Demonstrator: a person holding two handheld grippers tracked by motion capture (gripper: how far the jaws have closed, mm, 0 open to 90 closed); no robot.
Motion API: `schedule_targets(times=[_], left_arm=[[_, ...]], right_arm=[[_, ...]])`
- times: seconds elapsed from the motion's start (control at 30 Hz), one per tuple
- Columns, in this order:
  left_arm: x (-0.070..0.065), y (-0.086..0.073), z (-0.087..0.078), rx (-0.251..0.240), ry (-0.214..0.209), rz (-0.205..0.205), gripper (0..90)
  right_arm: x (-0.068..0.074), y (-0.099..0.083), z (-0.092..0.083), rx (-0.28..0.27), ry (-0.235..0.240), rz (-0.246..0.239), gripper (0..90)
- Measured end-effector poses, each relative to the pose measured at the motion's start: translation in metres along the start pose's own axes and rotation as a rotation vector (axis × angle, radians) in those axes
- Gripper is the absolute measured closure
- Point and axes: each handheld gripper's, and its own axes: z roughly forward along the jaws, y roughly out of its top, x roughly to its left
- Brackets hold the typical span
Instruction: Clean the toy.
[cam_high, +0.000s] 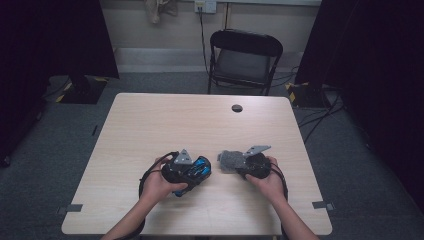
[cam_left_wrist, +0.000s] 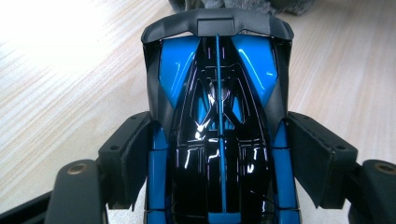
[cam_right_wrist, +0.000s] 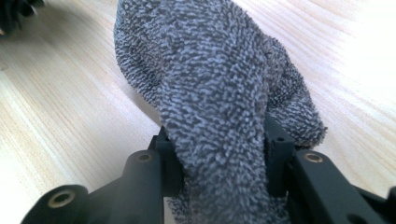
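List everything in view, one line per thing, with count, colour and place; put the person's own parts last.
toy car: 1, blue and black, between the left gripper's jaws
cloth: 1, grey, fluffy, pinched in the right gripper
table: 1, light wood, centre
folding chair: 1, black, beyond the table
curtains: 2, dark, either side
left gripper: 1, black, near the front edge
right gripper: 1, black, near the front edge
hands: 2, on the grippers

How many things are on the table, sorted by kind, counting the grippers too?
Grippers: 2, left gripper and right gripper
Toy cars: 1, blue and black toy car
Cloths: 1, grey cloth
Total: 4
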Motion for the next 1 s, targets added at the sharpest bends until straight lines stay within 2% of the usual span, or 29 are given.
schedule_targets(times=[0.53, 0.77, 1.0], left_arm=[[0.006, 0.009, -0.019, -0.093, 0.004, 0.012, 27.2], [0.01, 0.014, -0.028, -0.138, 0.012, 0.017, 27.4], [0.011, 0.015, -0.03, -0.137, 0.008, 0.02, 27.4]], right_arm=[[-0.001, 0.001, 0.0, 0.0, 0.003, 0.006, 61.9], [-0.002, 0.002, -0.002, -0.003, 0.002, -0.002, 67.0], [0.0, 0.005, -0.004, -0.003, 0.005, -0.003, 67.2]])
